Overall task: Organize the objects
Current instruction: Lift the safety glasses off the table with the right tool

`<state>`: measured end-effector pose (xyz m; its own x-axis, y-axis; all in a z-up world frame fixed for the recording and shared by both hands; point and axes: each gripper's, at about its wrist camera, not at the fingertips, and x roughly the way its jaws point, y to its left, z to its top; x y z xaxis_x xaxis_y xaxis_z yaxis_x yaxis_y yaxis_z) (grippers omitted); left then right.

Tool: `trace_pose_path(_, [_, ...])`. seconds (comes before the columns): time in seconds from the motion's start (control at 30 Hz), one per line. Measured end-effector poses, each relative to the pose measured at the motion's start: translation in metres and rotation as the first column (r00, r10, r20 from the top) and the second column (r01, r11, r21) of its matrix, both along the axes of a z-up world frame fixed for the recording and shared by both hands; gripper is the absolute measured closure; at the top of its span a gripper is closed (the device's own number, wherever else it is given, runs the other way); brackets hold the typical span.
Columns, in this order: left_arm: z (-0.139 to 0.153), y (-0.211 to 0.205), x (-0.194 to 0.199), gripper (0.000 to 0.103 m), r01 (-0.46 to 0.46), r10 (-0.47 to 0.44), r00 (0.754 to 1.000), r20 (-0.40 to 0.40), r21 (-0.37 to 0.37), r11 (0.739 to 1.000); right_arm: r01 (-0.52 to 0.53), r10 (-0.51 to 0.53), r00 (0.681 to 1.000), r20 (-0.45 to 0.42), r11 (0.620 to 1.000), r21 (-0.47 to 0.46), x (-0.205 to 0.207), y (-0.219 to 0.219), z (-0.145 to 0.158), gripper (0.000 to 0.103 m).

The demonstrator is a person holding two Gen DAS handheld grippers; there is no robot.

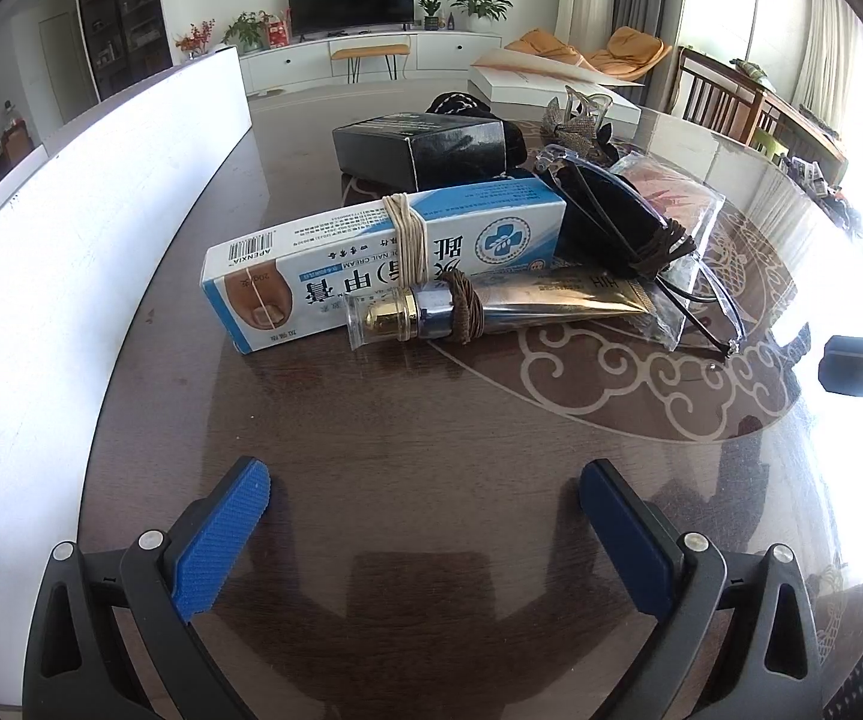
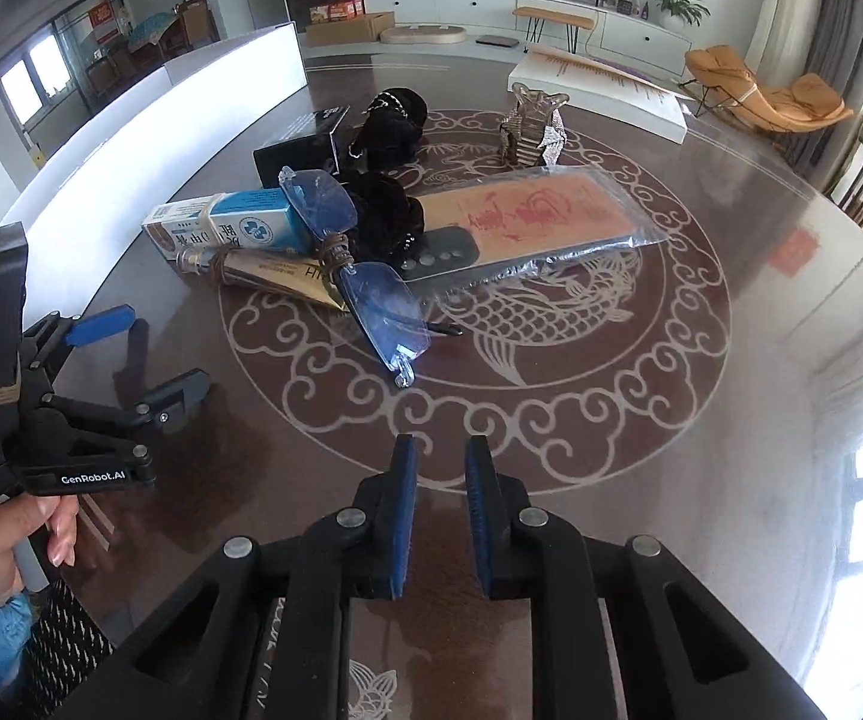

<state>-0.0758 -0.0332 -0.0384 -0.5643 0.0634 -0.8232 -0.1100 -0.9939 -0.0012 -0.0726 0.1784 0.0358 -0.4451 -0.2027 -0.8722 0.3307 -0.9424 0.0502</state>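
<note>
At the far left of the right wrist view, the left gripper (image 2: 164, 354) hovers low over the tabletop (image 2: 641, 450), its jaws spread wide and empty. Seen from its own camera, it faces the pile squarely, which suggests it is lined up for a first pick.

Next comes the cream box (image 1: 371, 264), lying flat on its long side with a string wound around its middle. In the left wrist view its long axis runs left to right, barcode end to the left. The tube (image 1: 503, 306) lies just in front of it and touching it, parallel, gold cap to the left and crimped end to the right; a brown cord wraps its neck. Behind both sits a black box (image 1: 425, 150).

Further right, the glasses (image 2: 353, 264) rest on top of the heap, leaning on a dark pouch (image 2: 386, 216), with their lenses in a line from far-left to near-right in the right wrist view. A flat bag (image 2: 539, 216) with a red-printed card lies under them, its long axis slanting away to the right. A clear clip (image 2: 533, 120) stands apart beyond.

The right gripper (image 2: 440, 504) sits near the middle, well short of the pile, jaws nearly closed with a narrow gap and holding nothing.
</note>
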Motion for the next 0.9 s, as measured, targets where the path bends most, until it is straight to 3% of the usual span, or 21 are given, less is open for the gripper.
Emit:
trace_pose_path(0.03, [0.000, 0.000, 0.000, 0.000, 0.000, 0.000, 1.000, 0.000, 0.000, 1.000, -0.006, 0.006, 1.000, -0.018, 1.000, -0.009, 0.000, -0.001, 0.002, 0.073])
trace_pose_path(0.07, [0.000, 0.000, 0.000, 0.000, 0.001, -0.001, 1.000, 0.000, 0.001, 1.000, -0.019, 0.018, 0.999, -0.045, 1.000, -0.007, -0.002, -0.005, 0.005, 0.049])
trace_pose_path(0.1, [0.000, 0.000, 0.000, 0.000, 0.001, -0.001, 1.000, 0.000, 0.001, 1.000, -0.035, 0.034, 0.996, -0.083, 0.999, -0.001, -0.003, -0.011, 0.008, 0.031])
trace_pose_path(0.13, [0.000, 0.000, 0.000, 0.000, 0.001, -0.001, 1.000, 0.000, 0.001, 1.000, -0.058, 0.059, 0.991, -0.119, 0.998, 0.008, -0.005, -0.019, 0.011, 0.030])
trace_pose_path(0.23, [0.000, 0.000, 0.000, 0.000, 0.001, -0.001, 1.000, 0.000, 0.000, 1.000, -0.163, 0.170, 0.972, -0.163, 0.985, 0.059, -0.027, -0.054, 0.010, 0.030])
trace_pose_path(0.37, [0.000, 0.000, 0.000, 0.000, 0.000, 0.000, 1.000, 0.000, 0.001, 1.000, -0.258, 0.278, 0.954, -0.109, 0.951, 0.170, -0.060, -0.096, -0.011, 0.030])
trace_pose_path(0.43, [0.000, 0.000, 0.000, 0.000, 0.001, -0.001, 1.000, 0.000, 0.001, 1.000, -0.267, 0.281, 0.958, -0.065, 0.949, 0.168, -0.068, -0.102, -0.020, 0.056])
trace_pose_path(0.47, [0.000, 0.000, 0.001, 0.000, 0.001, -0.001, 1.000, 0.000, 0.002, 1.000, -0.253, 0.264, 0.963, -0.054, 0.955, 0.158, -0.067, -0.099, -0.021, 0.077])
trace_pose_path(0.5, [0.000, 0.000, 0.001, 0.000, 0.001, -0.001, 1.000, 0.000, 0.002, 1.000, -0.232, 0.240, 0.969, -0.054, 0.964, 0.131, -0.064, -0.093, -0.019, 0.079])
trace_pose_path(0.7, [0.000, 0.000, 0.001, 0.000, 0.000, 0.000, 1.000, 0.000, 0.002, 1.000, -0.075, 0.075, 0.997, 0.019, 0.997, -0.013, -0.019, -0.029, -0.007, 0.081])
trace_pose_path(0.9, [0.000, -0.001, 0.001, 0.000, 0.001, -0.001, 1.000, -0.001, 0.002, 1.000, 0.092, -0.091, 0.994, 0.061, 0.996, -0.015, 0.013, 0.024, -0.020, 0.078])
